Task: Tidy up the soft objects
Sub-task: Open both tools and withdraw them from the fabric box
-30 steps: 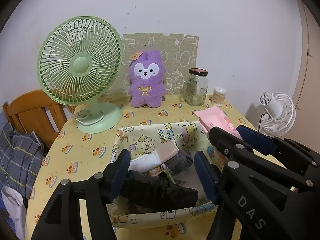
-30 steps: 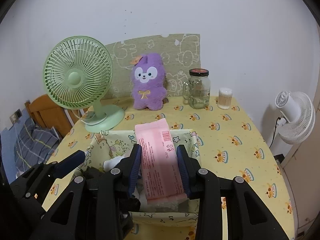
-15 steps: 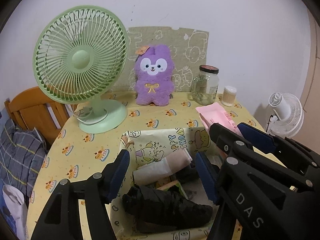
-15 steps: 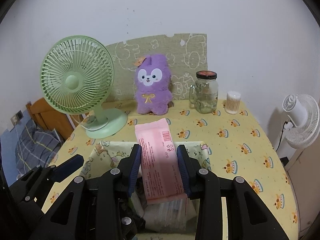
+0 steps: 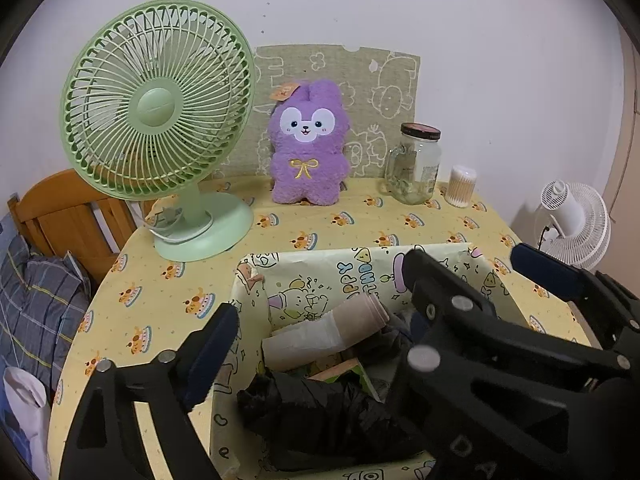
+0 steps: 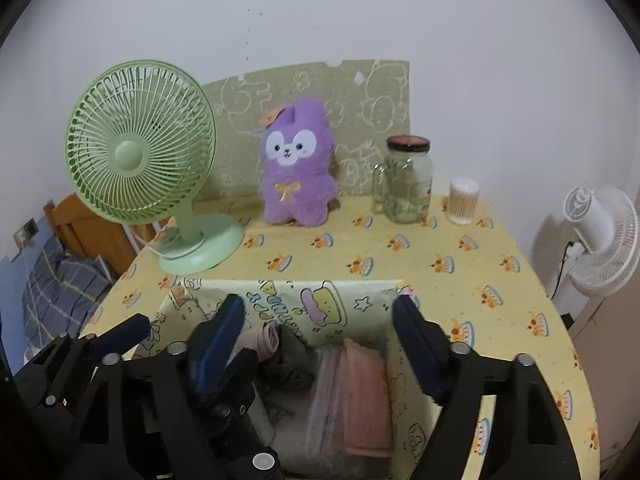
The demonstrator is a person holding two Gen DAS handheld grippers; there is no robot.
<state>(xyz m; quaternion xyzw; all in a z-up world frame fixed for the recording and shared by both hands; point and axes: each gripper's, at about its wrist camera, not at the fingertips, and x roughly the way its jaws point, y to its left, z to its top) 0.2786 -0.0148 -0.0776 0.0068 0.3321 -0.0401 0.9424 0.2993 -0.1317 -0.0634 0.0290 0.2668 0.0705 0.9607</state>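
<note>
From my left-hand view, the mint-green plastic desk fan [image 5: 160, 128] stands at ten o'clock on the yellow cake-print bench [image 5: 152, 280], and my left claw [image 5: 316, 328] hangs wide and empty over the cartoon-print fabric storage box [image 5: 320, 272], where a rolled beige-and-white sock [image 5: 324, 334] lies above a crumpled black garment [image 5: 320, 412]. At twelve o'clock the fluffy purple rabbit plush [image 6: 296, 168] stands against the wall, well apart from the box and not yet stored, I judge. Moving right, my right claw [image 6: 320, 344] is also spread wide and carries nothing; below it the pink plastic-wrapped pack [image 6: 360, 392] sits inside the box against its right wall. At one o'clock stand a clear glass jar with dark lid [image 6: 406, 180] and a round tub of cotton swabs [image 6: 463, 200]. My worry is the reach for the plush: a claw swung wide could clip the jar or fan, and both claws crowd together over the box, so they might collide or snag its floppy rim.
</note>
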